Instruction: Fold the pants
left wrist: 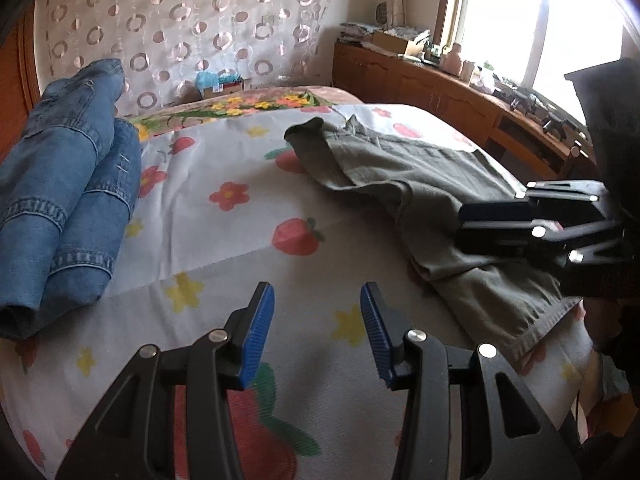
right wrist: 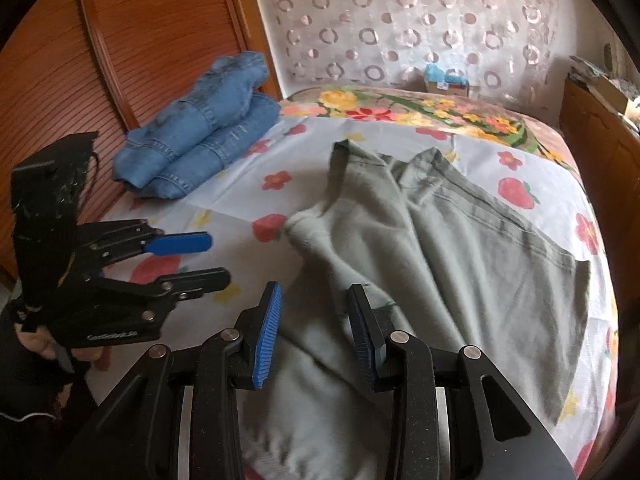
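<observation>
Left wrist: folded jeans (left wrist: 68, 184) beside pants (left wrist: 432, 200).

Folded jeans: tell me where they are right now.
The folded jeans lie at the bed's far left edge against the wooden slatted panel, left of and apart from the grey-green pants; the left wrist view shows them at its left side.

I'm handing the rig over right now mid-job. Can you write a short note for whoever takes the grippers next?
Left gripper: open, empty, over the bare bed sheet, beside the grey-green pants.
Right gripper: open, nothing clamped, over the near part of the grey-green pants.
Folded blue jeans sit at the far left edge of the bed, by the wooden panel.
Done: the jeans look folded.
Left: the grey-green pants lie rumpled and not neatly folded; probably flatten them, then fold.
</observation>
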### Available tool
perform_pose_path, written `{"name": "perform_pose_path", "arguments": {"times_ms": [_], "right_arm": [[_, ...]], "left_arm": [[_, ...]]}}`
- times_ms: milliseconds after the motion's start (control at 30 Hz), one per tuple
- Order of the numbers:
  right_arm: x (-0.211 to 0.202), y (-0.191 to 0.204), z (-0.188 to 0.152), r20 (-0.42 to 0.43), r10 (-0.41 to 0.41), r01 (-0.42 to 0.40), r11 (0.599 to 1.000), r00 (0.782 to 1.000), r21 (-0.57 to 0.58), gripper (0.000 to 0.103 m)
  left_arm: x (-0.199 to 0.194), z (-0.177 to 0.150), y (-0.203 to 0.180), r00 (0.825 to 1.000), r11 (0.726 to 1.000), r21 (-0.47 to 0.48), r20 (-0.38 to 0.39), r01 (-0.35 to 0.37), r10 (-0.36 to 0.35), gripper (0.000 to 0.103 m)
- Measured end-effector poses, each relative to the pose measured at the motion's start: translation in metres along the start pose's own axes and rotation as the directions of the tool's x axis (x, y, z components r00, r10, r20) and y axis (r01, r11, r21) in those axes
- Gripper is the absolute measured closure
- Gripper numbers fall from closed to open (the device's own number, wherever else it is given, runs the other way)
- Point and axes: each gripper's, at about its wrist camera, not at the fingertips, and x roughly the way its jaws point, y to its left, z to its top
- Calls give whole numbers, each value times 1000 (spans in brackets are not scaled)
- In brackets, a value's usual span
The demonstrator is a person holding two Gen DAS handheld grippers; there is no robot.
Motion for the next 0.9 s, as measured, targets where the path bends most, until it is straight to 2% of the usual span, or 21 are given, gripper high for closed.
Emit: {"name": "perform_pose_path", "arguments": {"times_ms": [267, 567, 667, 767, 900], "right_arm": [[22, 13, -3, -60, 0, -3, 998, 998, -55, 72], [36, 12, -8, -92, -40, 31, 994, 995, -103, 74], [36, 12, -8, -92, -56, 45, 992, 994, -118, 80], [32, 12, -6, -78, -55, 46, 992, 995, -117, 96], [24, 7, -5, -51, -56, 51, 994, 997, -96, 99]], "left_arm": [[-11, 0, -2, 998, 1000, 20, 62, -22, 21, 58], [-14, -1, 0, 996, 999, 16, 78, -39, 37, 58], [-13, 0, -1, 996, 999, 19, 74, -44, 42, 58], [-13, -1, -1, 996, 999, 19, 73, -48, 47, 58], [-12, -1, -2, 996, 998, 19, 73, -55, 54, 58]]}}
